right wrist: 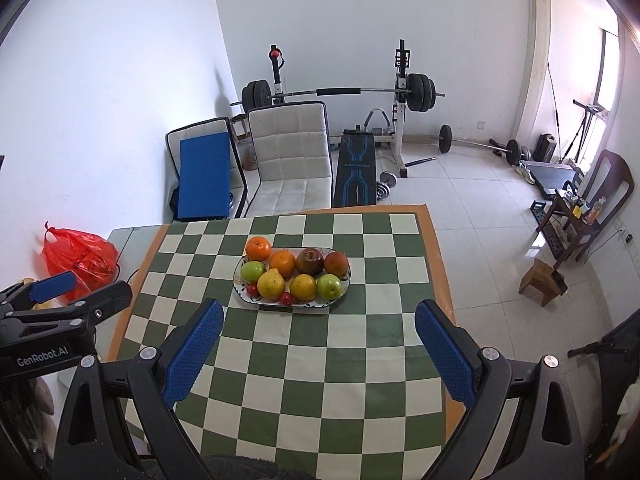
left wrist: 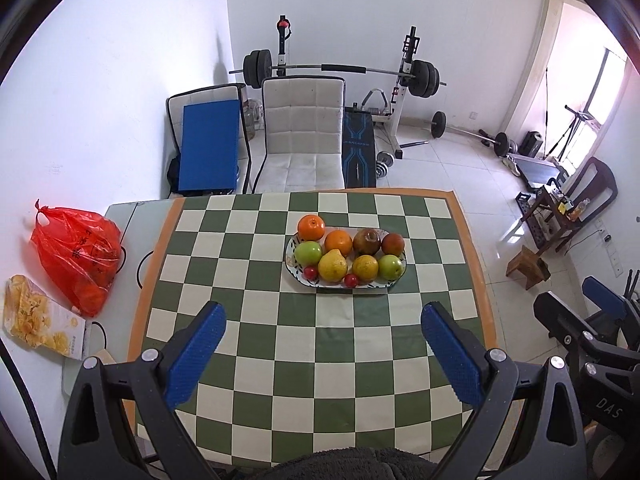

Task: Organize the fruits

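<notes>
An oval patterned plate sits toward the far side of the green-and-white checkered table, full of fruit. On it lie two oranges, two green apples, two dark red apples, a yellow pear, a yellow fruit and two small red fruits. My left gripper hangs open above the near table, short of the plate. My right gripper is open too, just before the plate, holding nothing.
A red plastic bag and a snack packet lie on the table's left part. White chairs stand behind the table, gym equipment beyond. A wooden stool and shelf stand right.
</notes>
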A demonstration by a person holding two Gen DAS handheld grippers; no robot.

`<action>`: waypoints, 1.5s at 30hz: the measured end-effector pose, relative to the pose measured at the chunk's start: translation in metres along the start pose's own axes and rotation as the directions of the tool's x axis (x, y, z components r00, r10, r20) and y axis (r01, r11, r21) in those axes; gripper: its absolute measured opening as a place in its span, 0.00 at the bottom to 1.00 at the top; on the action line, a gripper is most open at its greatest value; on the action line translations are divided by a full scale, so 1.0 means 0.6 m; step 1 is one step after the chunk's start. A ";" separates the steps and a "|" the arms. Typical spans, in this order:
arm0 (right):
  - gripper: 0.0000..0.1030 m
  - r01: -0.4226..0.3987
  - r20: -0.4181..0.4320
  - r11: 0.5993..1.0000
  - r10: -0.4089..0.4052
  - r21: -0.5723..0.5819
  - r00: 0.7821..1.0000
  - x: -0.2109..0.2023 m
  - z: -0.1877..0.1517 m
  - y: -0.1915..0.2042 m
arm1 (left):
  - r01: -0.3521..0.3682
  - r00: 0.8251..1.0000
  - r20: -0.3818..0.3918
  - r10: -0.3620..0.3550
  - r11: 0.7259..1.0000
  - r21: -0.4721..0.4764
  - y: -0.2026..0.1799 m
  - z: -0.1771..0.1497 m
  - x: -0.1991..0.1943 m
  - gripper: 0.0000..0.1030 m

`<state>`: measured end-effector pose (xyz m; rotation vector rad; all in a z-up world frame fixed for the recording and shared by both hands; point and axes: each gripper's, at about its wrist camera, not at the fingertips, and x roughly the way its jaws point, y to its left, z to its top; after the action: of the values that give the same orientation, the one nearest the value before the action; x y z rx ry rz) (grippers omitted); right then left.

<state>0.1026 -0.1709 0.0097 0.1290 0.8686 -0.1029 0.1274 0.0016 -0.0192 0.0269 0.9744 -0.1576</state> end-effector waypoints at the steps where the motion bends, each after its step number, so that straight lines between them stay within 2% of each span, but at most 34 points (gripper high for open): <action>1: 0.96 -0.001 0.001 1.000 0.001 0.000 1.000 -0.001 0.000 0.001 | 0.000 1.000 0.002 0.000 1.000 -0.002 0.001 -0.001 -0.003 0.97; 11: 0.96 -0.013 -0.004 1.000 0.013 0.001 1.000 -0.011 -0.005 0.006 | 0.000 1.000 0.013 0.000 1.000 0.003 -0.001 -0.010 -0.015 0.97; 19: 0.97 0.004 0.021 1.000 -0.004 0.011 1.000 0.015 -0.003 0.001 | -0.007 1.000 0.028 0.007 1.000 0.000 -0.004 -0.004 0.013 0.97; 26: 0.98 0.043 0.027 0.999 -0.043 0.019 0.999 0.085 0.001 -0.016 | -0.037 0.999 0.032 0.037 0.999 0.001 -0.005 0.013 0.073 1.00; 36: 0.98 0.081 -0.029 0.997 -0.081 0.011 0.996 0.207 0.004 -0.037 | -0.084 0.996 -0.012 0.084 0.996 0.004 -0.004 0.022 0.163 1.00; 45: 0.98 0.077 -0.063 0.997 -0.077 0.006 0.995 0.259 0.007 -0.042 | -0.108 0.993 -0.036 0.108 0.994 0.012 -0.008 0.022 0.204 1.00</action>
<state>0.2016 -0.2020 -0.1085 0.1075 0.9357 -0.1756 0.2052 -0.0193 -0.1124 0.0918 1.0057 -0.0624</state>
